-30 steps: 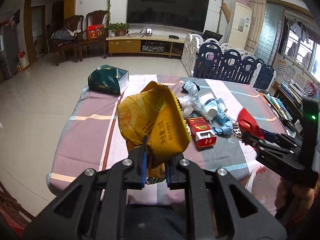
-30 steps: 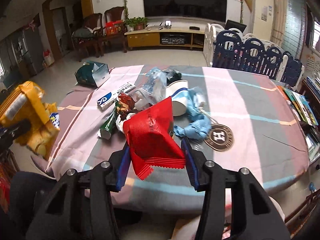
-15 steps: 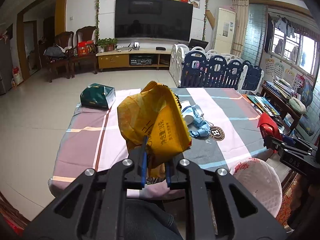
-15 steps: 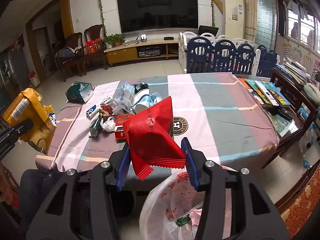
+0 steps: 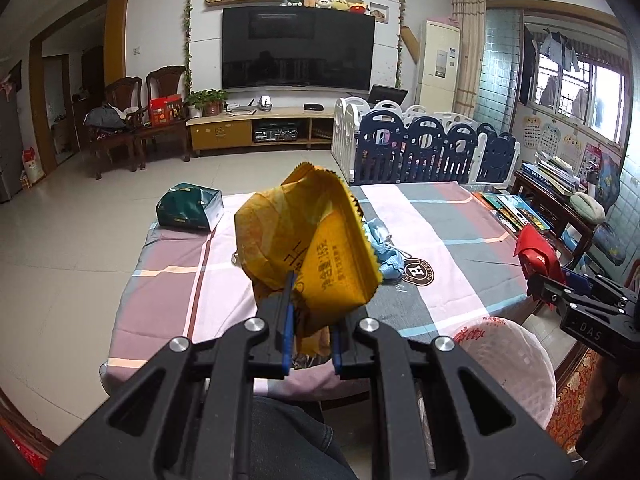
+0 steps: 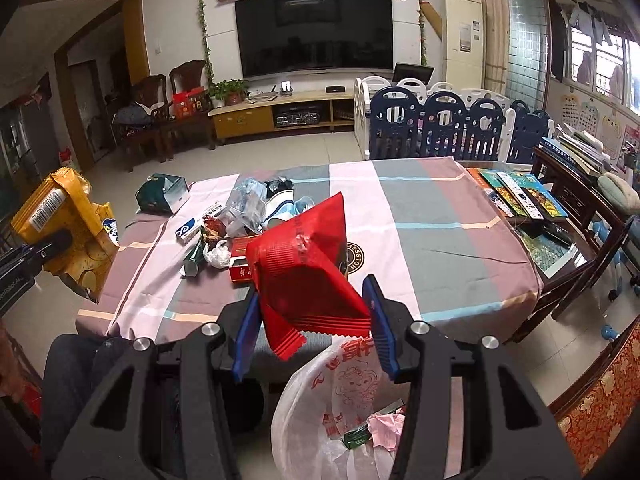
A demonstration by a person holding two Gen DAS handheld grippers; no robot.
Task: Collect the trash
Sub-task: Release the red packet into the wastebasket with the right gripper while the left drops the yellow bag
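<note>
The left gripper (image 5: 310, 312) has its fingers clenched on a yellow wrapper (image 5: 308, 246), raised above the near edge of the surface (image 5: 460, 256). The right gripper (image 6: 314, 320) grasps a red wrapper (image 6: 304, 268), and a white trash bag (image 6: 336, 408) hangs open just below its fingers.

Crumpled yellow wrapper (image 5: 308, 248) and red wrapper (image 6: 308, 268), both held aloft.
</note>
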